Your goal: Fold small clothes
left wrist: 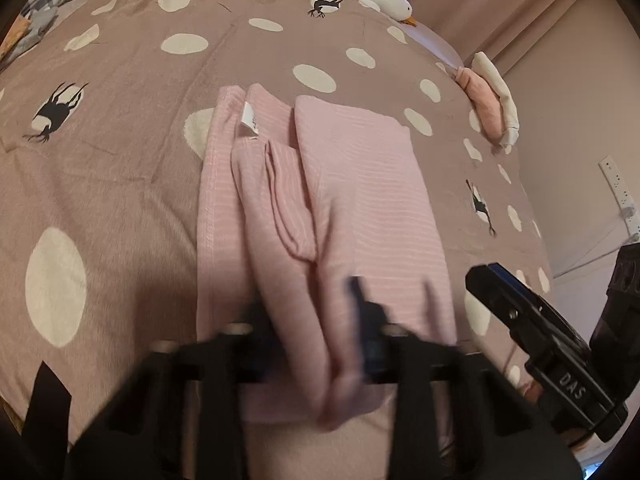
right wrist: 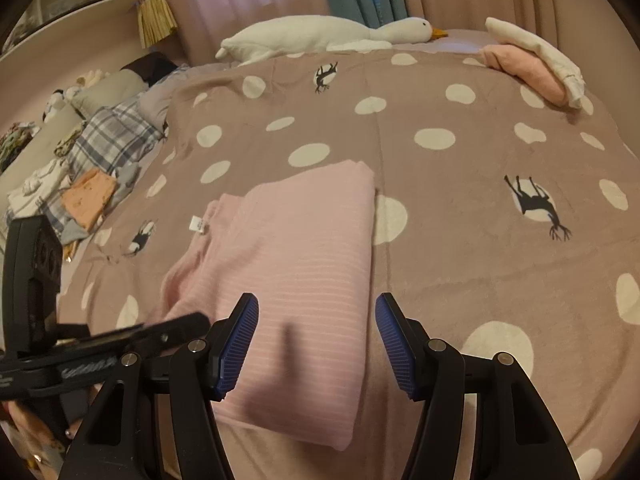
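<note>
Pink garment (left wrist: 320, 200) lies part-folded on the spotted bedspread (left wrist: 120, 160). From the left wrist, the left gripper (left wrist: 320, 356), blurred, seems pinched on the near bunched edge, likely to carry a fold over; its label (left wrist: 250, 120) faces up. From the right wrist, the right gripper (right wrist: 318, 346) hovers wide apart over the flat folded side (right wrist: 304, 260), holding nothing, probably ready to steady it.

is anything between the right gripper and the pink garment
Nothing visible. The right gripper is open just above the pink garment, with only bare folded fabric between its pads. The left gripper pinches the garment's near edge.
</note>
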Demonstrator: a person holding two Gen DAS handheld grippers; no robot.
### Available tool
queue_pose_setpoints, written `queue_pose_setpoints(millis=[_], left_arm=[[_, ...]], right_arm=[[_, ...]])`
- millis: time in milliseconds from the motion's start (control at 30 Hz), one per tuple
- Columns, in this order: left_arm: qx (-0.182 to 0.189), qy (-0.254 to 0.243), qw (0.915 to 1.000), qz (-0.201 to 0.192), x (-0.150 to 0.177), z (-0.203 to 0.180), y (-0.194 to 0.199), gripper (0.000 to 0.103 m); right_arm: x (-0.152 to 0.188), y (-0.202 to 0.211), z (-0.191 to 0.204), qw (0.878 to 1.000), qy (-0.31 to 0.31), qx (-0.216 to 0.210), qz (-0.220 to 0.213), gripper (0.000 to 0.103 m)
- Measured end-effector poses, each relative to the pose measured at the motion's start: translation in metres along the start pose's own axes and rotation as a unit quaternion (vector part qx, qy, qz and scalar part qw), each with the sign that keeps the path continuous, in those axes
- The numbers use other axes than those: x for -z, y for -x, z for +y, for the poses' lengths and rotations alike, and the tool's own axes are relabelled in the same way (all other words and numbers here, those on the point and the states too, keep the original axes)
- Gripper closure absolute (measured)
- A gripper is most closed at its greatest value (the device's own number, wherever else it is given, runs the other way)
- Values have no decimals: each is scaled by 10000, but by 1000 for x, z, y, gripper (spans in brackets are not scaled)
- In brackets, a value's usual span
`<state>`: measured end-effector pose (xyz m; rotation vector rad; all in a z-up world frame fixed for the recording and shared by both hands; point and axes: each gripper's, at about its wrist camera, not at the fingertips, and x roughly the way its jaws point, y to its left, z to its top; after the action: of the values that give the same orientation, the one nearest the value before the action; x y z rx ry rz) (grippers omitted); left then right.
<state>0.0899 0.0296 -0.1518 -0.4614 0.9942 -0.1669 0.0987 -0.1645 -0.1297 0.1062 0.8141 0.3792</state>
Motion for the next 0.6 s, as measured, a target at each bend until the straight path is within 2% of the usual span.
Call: queue_pose_setpoints(millis=[67, 133, 333, 433, 600], left_arm=[[148, 68, 9999, -24, -1, 3, 0, 93], [175, 181, 9994, -225, -1, 4, 10, 94], [-134, -177, 9975, -677, -2, -4, 47, 94], [-282, -260, 9971, -658, -2, 1, 53, 94], [-480, -164, 9982, -329, 4, 16, 37, 93]], right_arm=[[1, -3, 0, 10000, 3, 14, 52, 42], [2, -5, 0, 10000, 14, 23, 87, 42], [4, -4, 3, 9999, 69, -71, 107, 42], [4, -5, 5, 9998, 119, -99, 137, 42], [6, -12, 6, 9995, 152, -126, 259, 42]])
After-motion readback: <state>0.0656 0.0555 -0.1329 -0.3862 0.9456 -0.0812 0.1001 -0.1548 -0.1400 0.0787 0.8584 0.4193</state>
